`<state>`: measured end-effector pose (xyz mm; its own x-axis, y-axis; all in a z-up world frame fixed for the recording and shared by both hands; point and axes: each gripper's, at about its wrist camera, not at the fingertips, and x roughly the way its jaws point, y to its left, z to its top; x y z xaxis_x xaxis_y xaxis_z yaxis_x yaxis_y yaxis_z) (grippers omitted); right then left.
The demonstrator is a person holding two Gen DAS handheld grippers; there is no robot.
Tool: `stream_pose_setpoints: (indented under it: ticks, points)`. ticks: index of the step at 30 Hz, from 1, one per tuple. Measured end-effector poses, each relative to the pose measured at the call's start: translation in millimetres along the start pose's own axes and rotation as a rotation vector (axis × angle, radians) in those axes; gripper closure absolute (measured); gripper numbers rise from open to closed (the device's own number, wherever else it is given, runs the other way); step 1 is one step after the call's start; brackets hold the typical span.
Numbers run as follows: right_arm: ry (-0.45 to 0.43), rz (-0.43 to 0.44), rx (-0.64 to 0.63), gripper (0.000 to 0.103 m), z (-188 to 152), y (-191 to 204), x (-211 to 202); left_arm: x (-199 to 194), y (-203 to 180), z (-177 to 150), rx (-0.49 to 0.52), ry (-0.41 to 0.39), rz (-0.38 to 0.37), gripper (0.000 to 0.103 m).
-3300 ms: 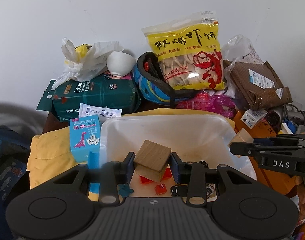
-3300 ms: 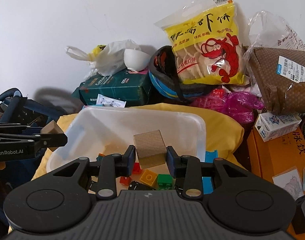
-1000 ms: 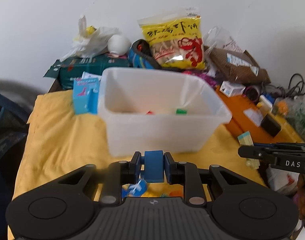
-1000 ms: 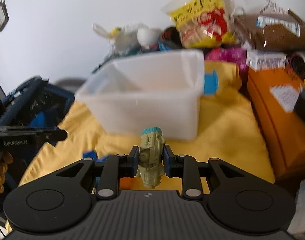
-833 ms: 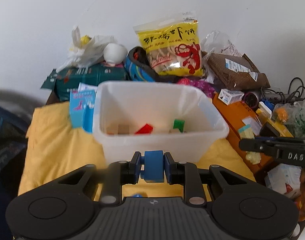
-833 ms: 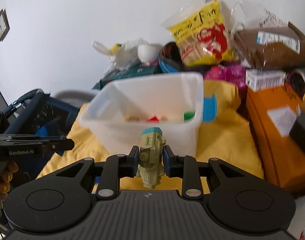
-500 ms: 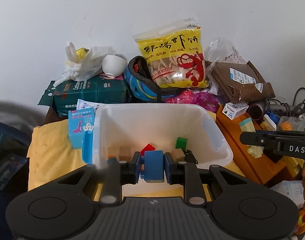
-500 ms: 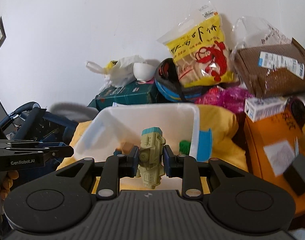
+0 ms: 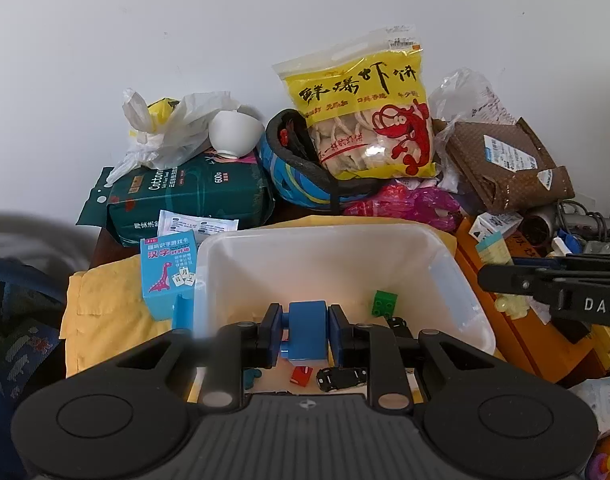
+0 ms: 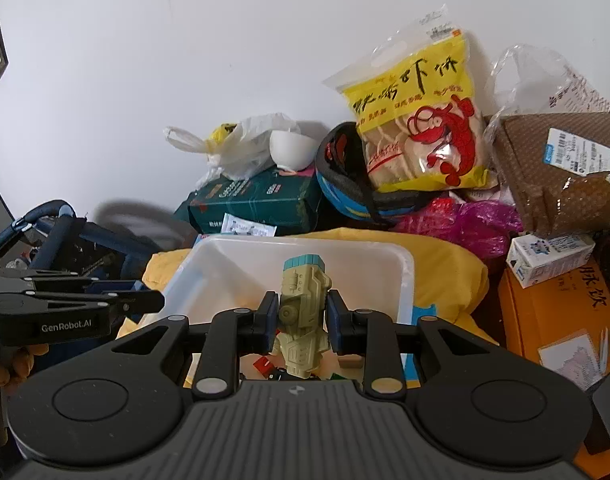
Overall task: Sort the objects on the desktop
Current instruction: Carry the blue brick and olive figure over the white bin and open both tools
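Note:
My left gripper (image 9: 305,330) is shut on a blue block (image 9: 307,328), held over the near part of the white plastic bin (image 9: 265,240). A green brick (image 9: 384,303), a red piece (image 9: 301,374) and a small black toy car (image 9: 341,378) lie inside the bin. In the right wrist view my right gripper (image 10: 301,320) is shut on a khaki toy vehicle with a teal end (image 10: 303,312), above the bin (image 10: 305,244) near its front wall. The left gripper (image 10: 105,306) shows at the left there, and the right gripper (image 9: 545,280) at the right of the left wrist view.
The bin sits on a yellow cloth (image 9: 105,300). Behind it stand a blue card box (image 9: 168,276), a green cotton pack (image 9: 189,196), a white bowl (image 9: 235,132), a blue helmet (image 9: 305,176), a yellow prawn cracker bag (image 9: 365,120) and a brown parcel (image 9: 505,164). An orange box (image 10: 557,312) lies at the right.
Both grippers have risen and moved forward from in front of the bin to above it, each keeping its piece. The bin's inside has come into view below the fingers.

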<state>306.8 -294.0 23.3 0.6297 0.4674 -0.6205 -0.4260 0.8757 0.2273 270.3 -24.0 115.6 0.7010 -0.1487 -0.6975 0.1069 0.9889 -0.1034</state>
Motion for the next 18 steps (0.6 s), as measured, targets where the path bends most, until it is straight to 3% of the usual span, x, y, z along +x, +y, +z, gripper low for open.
stream_pose_setpoints:
  ticks: [10,18]
  points:
    - [0.066,-0.017,-0.007,0.074,2,-2,27,23,8,6,0.004,0.055,0.028,0.076]
    - [0.097,-0.045,-0.014,0.074,4,-7,45,32,7,16,0.007,0.055,0.045,0.074]
